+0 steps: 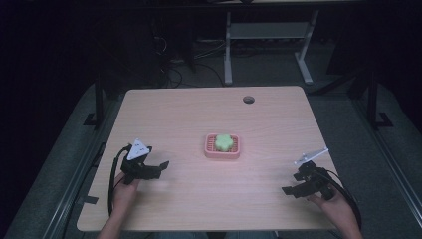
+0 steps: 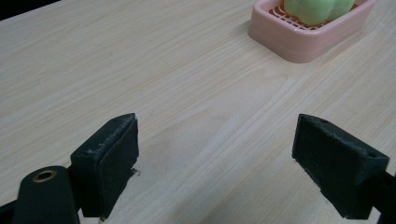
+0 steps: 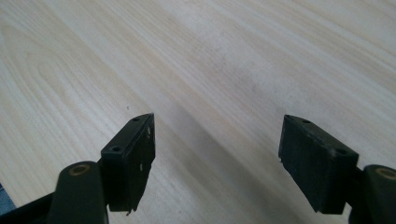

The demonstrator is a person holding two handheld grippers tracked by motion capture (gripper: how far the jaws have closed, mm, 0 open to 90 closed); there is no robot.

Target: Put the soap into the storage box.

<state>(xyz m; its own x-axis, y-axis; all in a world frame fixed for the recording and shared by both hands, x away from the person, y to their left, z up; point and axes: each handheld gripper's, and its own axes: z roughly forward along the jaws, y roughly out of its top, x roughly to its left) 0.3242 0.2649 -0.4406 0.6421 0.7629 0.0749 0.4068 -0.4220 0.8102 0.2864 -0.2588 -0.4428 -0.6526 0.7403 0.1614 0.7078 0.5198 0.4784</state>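
Note:
A pink slotted soap dish (image 1: 222, 153) sits at the middle of the wooden table (image 1: 199, 114), with a green flower-shaped soap (image 1: 224, 143) lying in it. My left gripper (image 1: 160, 168) rests low at the table's left front, open and empty, pointing toward the dish. In the left gripper view the pink dish (image 2: 289, 39) and green soap (image 2: 317, 10) lie ahead at the upper right, well beyond the wide-spread jaws (image 2: 215, 158). My right gripper (image 1: 288, 190) is at the right front, open with nothing between its jaws; the right gripper view has bare wood between them (image 3: 217, 158).
A round cable hole (image 1: 248, 99) is in the table near its far edge. Beyond the table stand white desk legs (image 1: 228, 50) and loose cables on a dark floor. Cables trail from both grippers toward the table's front corners.

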